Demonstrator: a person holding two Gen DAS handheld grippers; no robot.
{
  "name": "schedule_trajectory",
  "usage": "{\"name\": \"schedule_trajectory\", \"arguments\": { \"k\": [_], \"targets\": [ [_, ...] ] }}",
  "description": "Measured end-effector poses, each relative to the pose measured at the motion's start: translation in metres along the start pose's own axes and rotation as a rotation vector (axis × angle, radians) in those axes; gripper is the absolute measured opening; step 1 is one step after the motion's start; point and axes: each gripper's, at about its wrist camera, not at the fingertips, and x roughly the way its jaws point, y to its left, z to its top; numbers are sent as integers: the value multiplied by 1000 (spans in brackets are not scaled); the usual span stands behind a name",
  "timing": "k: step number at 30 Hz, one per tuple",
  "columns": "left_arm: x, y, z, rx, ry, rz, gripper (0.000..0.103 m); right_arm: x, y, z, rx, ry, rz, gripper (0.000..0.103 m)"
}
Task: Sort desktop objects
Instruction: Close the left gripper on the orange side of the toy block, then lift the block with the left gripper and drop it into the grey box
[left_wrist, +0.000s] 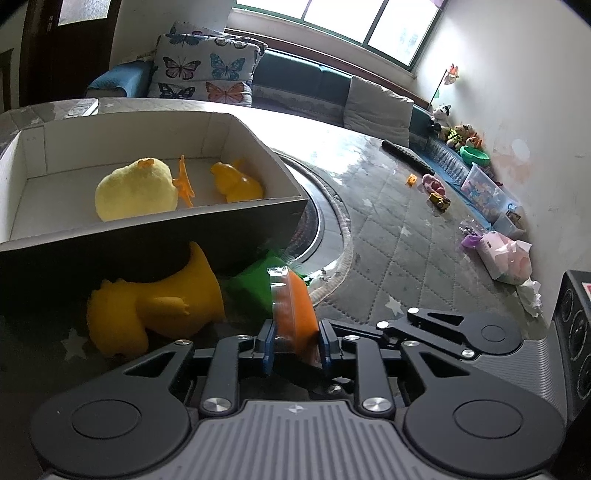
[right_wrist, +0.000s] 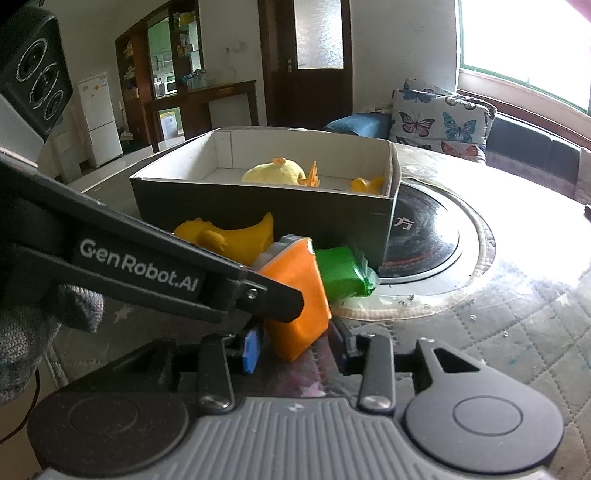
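Observation:
My left gripper (left_wrist: 295, 349) is shut on an orange packet (left_wrist: 295, 314), just in front of the dark cardboard box (left_wrist: 155, 251). The packet also shows in the right wrist view (right_wrist: 299, 295), with the left gripper's arm (right_wrist: 147, 266) across it. My right gripper (right_wrist: 295, 349) is open, its blue pads either side of the packet's lower corner without touching. A green packet (right_wrist: 341, 273) and a yellow rubber duck (left_wrist: 155, 310) lie against the box front. Inside the box are a yellow plush chick (left_wrist: 136, 188), an orange starfish-like toy (left_wrist: 184, 181) and a small yellow duck (left_wrist: 236, 181).
The box stands on a quilted grey table cover (left_wrist: 399, 229) beside a round black hotplate (right_wrist: 424, 236). Toys, a plastic bin (left_wrist: 484, 192) and a tissue pack (left_wrist: 506, 258) lie at the far right edge. Butterfly cushions (left_wrist: 203, 70) and a sofa are behind.

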Motion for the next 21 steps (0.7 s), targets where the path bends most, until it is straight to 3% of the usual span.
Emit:
{"name": "schedule_trajectory", "arguments": {
  "k": [10,21],
  "targets": [
    [-25,-3,21,3,-69,-2,25,-18,6,24,-49,-68,5,33],
    [-28,10,79,-22,-147,42,25,-2,0,83,-77,-126,-2,33]
  ]
}}
